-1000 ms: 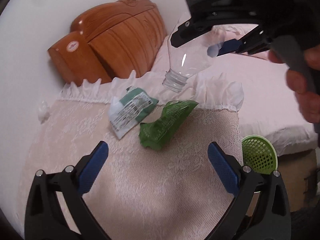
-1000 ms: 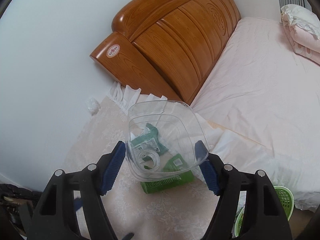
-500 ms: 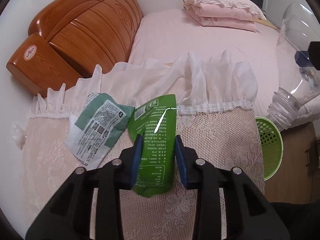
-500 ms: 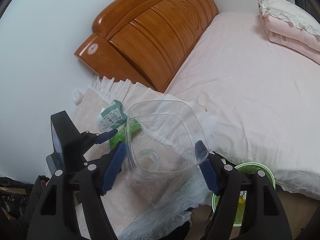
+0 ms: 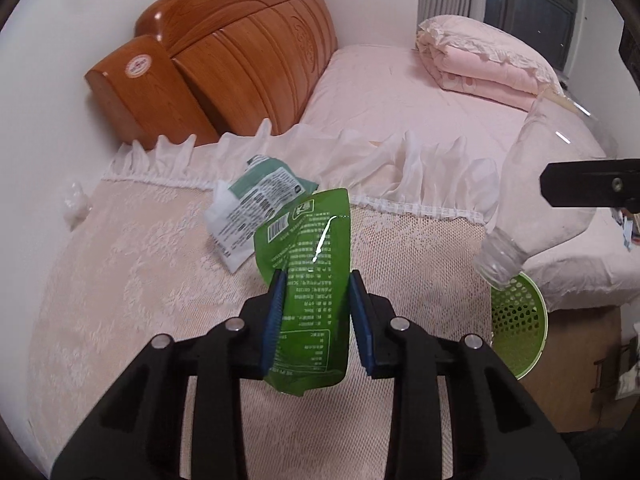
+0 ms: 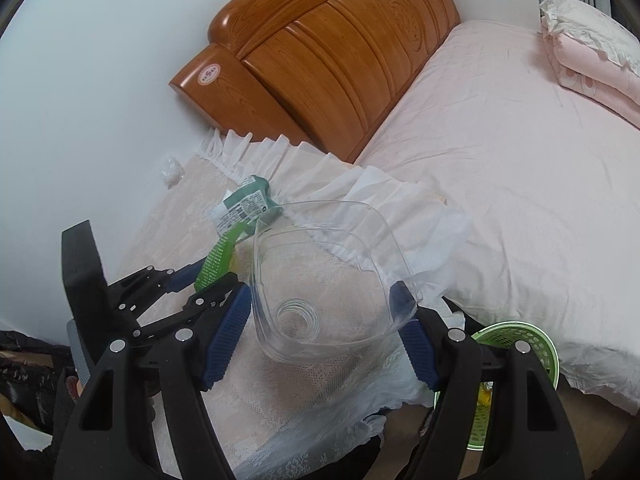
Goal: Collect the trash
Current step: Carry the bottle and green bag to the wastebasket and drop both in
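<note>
Left gripper (image 5: 316,312) is clamped on the green pouch (image 5: 310,272), lifted off the lace cloth (image 5: 140,280); right gripper (image 6: 332,316) grips the clear bottle (image 6: 328,280), neck down, just above the basket (image 5: 520,328). Nothing dropped yet. Teal wrapper (image 5: 256,204) lies on the cloth beyond the pouch; the basket holds something yellow (unclear what).

White wall (image 5: 60,80) behind, plain and evenly lit. Carved wooden headboard (image 5: 240,48) against it, above a bed (image 5: 420,92) in a pale pink sheet. Folded pink quilt (image 5: 488,60) at the bed's far corner, under a dark window (image 5: 532,4). Nearer, a lace-covered table (image 5: 140,260) with a white frilled edge, just beside the bed.
</note>
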Available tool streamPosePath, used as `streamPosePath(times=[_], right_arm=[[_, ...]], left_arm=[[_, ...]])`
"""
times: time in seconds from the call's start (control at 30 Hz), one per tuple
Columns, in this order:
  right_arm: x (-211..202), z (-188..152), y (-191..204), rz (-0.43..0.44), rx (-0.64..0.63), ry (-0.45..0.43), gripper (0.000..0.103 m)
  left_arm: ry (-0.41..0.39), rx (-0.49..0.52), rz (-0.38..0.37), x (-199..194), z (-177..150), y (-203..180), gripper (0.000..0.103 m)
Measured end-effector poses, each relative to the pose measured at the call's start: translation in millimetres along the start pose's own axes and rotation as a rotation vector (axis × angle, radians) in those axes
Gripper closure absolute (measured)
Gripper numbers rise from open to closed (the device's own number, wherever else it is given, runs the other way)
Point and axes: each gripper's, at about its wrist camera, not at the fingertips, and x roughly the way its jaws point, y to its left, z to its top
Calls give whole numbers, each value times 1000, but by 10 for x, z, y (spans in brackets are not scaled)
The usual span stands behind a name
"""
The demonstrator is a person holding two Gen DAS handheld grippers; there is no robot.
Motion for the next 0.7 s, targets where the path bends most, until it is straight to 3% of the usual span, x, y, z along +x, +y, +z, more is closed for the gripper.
streamPosePath(times=[0.5,0.7], right_arm=[[332,-91,841,109,-220,108,31],[302,-168,1108,122,-293,98,31]], left_arm=[[-9,-401,181,-798,-908,566,72],[-51,-432,202,-1089,-1050,537,72]])
